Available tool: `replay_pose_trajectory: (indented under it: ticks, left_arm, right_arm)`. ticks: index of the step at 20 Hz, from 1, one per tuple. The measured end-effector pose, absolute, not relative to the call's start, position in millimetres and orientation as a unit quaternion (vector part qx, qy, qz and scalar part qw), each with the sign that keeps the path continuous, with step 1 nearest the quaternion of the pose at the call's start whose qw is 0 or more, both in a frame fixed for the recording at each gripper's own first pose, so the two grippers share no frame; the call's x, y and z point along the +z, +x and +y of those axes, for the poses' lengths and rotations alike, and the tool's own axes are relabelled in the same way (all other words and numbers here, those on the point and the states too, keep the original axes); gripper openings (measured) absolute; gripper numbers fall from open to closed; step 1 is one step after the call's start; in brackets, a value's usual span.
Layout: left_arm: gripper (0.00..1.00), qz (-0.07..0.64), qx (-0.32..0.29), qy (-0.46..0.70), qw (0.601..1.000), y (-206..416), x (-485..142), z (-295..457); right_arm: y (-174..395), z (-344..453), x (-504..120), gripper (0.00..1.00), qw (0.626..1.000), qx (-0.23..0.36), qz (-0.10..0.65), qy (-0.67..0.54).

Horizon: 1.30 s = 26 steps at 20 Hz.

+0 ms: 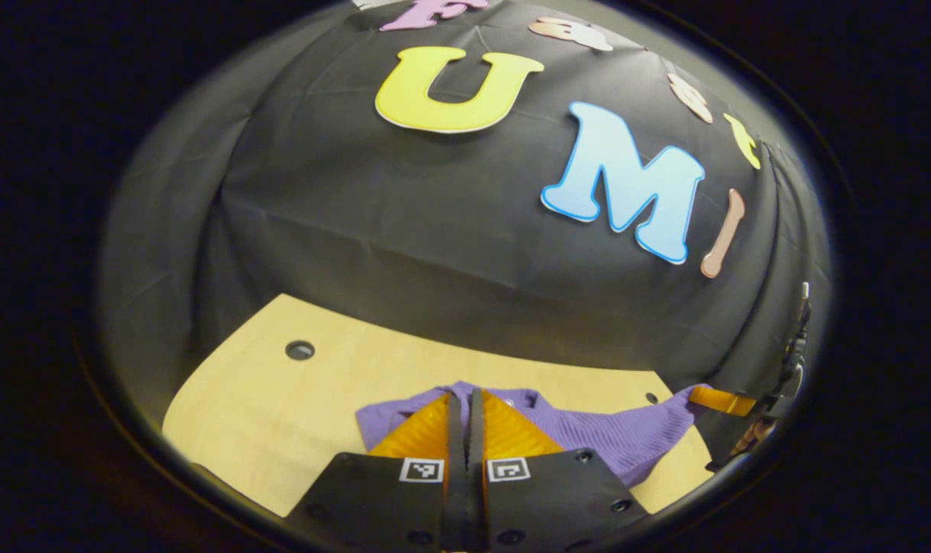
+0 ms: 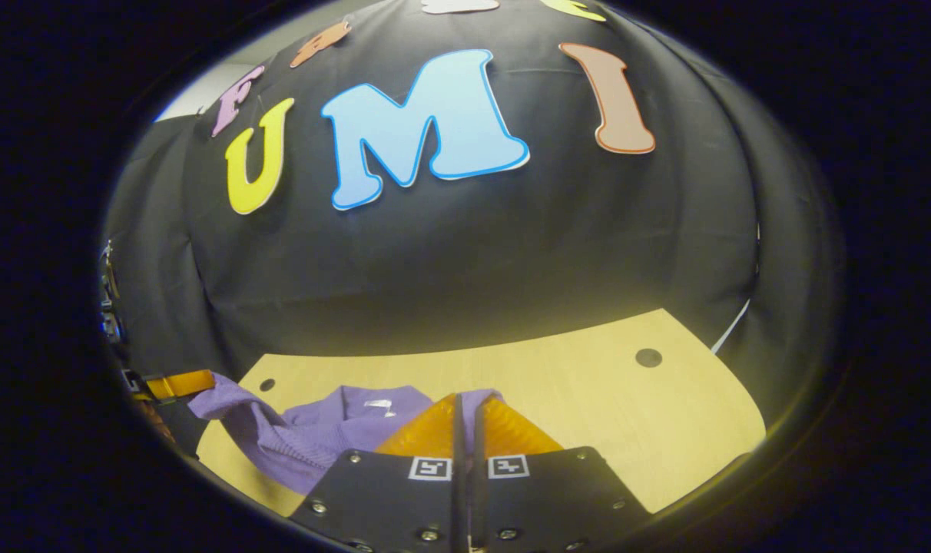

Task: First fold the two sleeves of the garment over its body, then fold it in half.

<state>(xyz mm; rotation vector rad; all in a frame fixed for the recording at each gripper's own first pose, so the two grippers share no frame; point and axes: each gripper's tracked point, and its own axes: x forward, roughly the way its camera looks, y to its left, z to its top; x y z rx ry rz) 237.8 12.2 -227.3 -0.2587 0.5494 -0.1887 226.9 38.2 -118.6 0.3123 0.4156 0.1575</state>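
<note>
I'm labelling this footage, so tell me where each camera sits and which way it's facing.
Left gripper view: rides the left gripper, low over the wooden table, facing the booth wall; its own closed fingers show, the other gripper far right.
Right gripper view: rides the right gripper, same heading; its own closed fingers show, the other gripper far left.
Shared: the purple garment, table and wall.

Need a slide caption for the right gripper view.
Right gripper, jaws closed, over purple garment on wooden table.
</note>
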Motion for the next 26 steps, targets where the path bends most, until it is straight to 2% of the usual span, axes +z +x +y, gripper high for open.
replay_pose_trajectory:
  ticks: [5, 12, 16, 19, 22, 23, 24, 25, 26]
  left_arm:
    - [0.05, 0.286, -0.092, -0.057, 0.952, 294.9, -275.4, 11.3]
    - [0.06, 0.296, -0.064, -0.041, 0.952, 319.8, -325.6, 24.3]
    - [0.06, 0.3, -0.051, -0.038, 0.952, 323.0, -341.4, 23.7]
    - [0.12, 0.32, -0.051, -0.03, 0.945, 315.8, -350.6, 22.1]
    - [0.17, 0.322, -0.056, -0.025, 0.945, 306.1, -343.5, 22.8]
    - [0.26, 0.322, -0.064, -0.028, 0.944, 301.4, -338.3, 20.2]
    - [0.34, 0.32, -0.07, -0.031, 0.944, 295.6, -334.2, 17.8]
    - [0.44, 0.317, -0.076, -0.035, 0.945, 290.4, -328.1, 16.3]
    - [0.53, 0.311, -0.08, -0.036, 0.946, 287.4, -321.1, 15.0]
  right_arm:
    - [277.6, 42.3, -142.7, 0.02, 0.963, 0.073, 0.218, 0.139]
    - [317.6, 48.8, -190.7, 0.02, 0.958, 0.053, 0.247, 0.134]
    - [320.7, 53.2, -207.2, 0.04, 0.959, 0.044, 0.26, 0.102]
    - [313.5, 55.2, -204.1, 0.06, 0.961, 0.043, 0.262, 0.079]
    - [302.9, 56.8, -190.1, 0.22, 0.965, 0.04, 0.254, 0.053]
    - [298.5, 57.7, -184.7, 0.39, 0.967, 0.037, 0.249, 0.046]
    - [291.7, 58.6, -176.7, 0.46, 0.968, 0.036, 0.245, 0.041]
    - [287.1, 59.6, -170.7, 0.63, 0.969, 0.033, 0.24, 0.039]
    - [280.3, 60.2, -161.4, 0.66, 0.971, 0.03, 0.234, 0.038]
